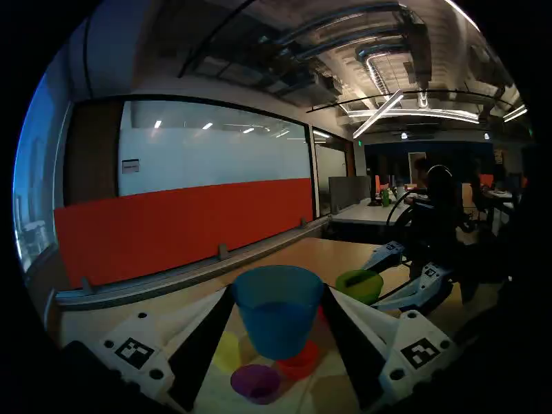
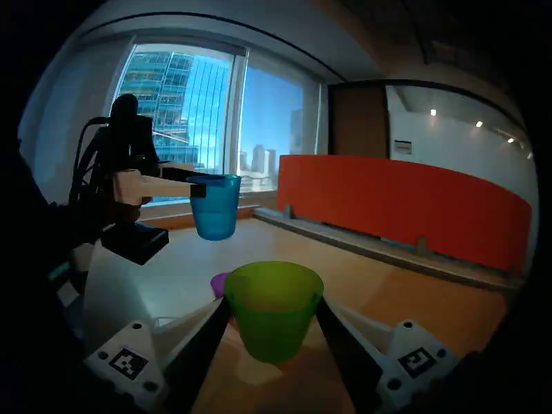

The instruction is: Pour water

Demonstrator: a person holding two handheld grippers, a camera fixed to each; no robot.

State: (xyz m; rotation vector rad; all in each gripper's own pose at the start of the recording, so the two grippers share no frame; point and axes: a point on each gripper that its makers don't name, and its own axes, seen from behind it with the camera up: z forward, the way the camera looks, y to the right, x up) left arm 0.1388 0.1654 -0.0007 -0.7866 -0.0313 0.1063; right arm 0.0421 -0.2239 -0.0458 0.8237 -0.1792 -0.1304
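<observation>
Cups clamped, blue cup [image 1: 278, 321], green cup [image 2: 274, 317]

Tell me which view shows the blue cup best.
The left gripper view: the blue cup sits close and upright between the left claw's fingers. The right gripper view shows it smaller, side-on, farther off.

Left gripper [image 1: 277, 297] and right gripper [image 2: 274, 307] — white bodies, black fingers [image 1: 203, 341], square black-and-white markers [image 1: 134, 352], black cables [image 2: 84, 165].
</observation>
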